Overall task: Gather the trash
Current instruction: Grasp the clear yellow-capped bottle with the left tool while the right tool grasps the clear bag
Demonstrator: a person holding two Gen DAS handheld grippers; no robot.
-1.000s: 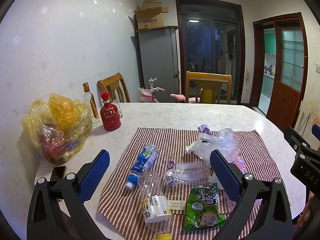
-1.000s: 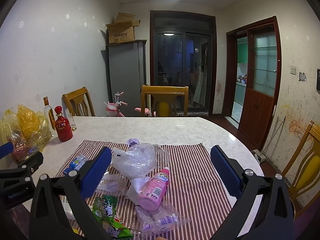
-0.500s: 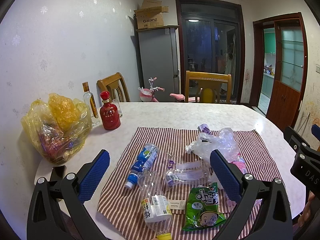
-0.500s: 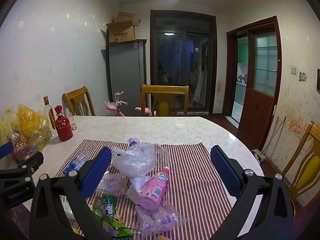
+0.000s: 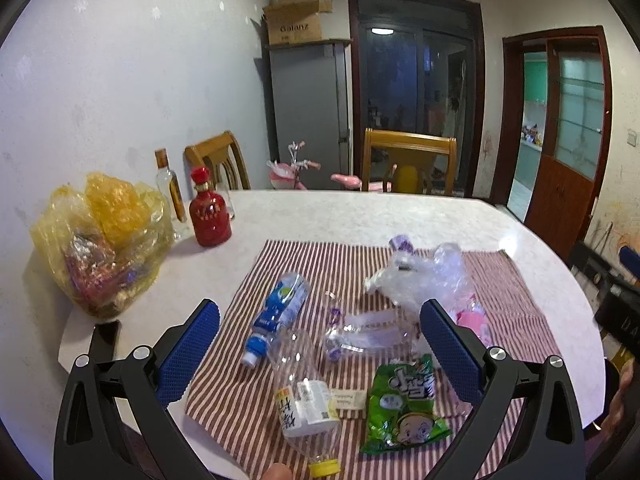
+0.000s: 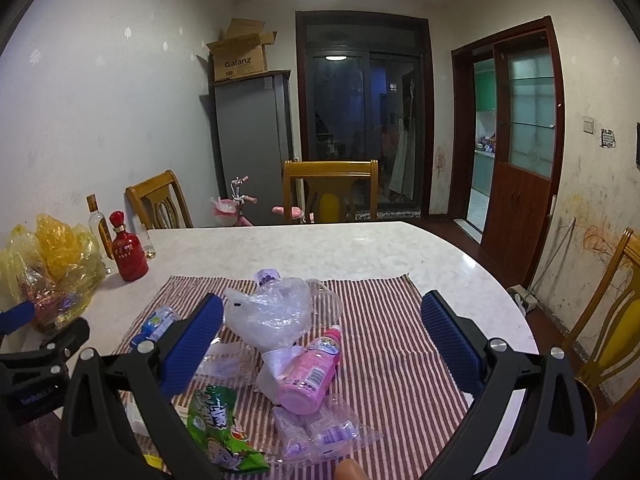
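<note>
**Both claws hanging wide open over the littered counter**

The counter [image 5: 360, 216] is lying ahead of both claws, with a striped cloth [image 5: 320, 260] spreading beneath them. Ahead of the left claw [image 5: 320, 344], to its left, a yellow bag [image 5: 100, 240] is sitting. A crumpled clear bag [image 6: 272, 312] is resting between the right claw's [image 6: 320, 340] fingers, a pink bottle [image 6: 312, 372] just below it. A green snack packet [image 5: 400, 404] is lying near the left claw's right finger. Both claws are gaping, gripping nothing.
</note>
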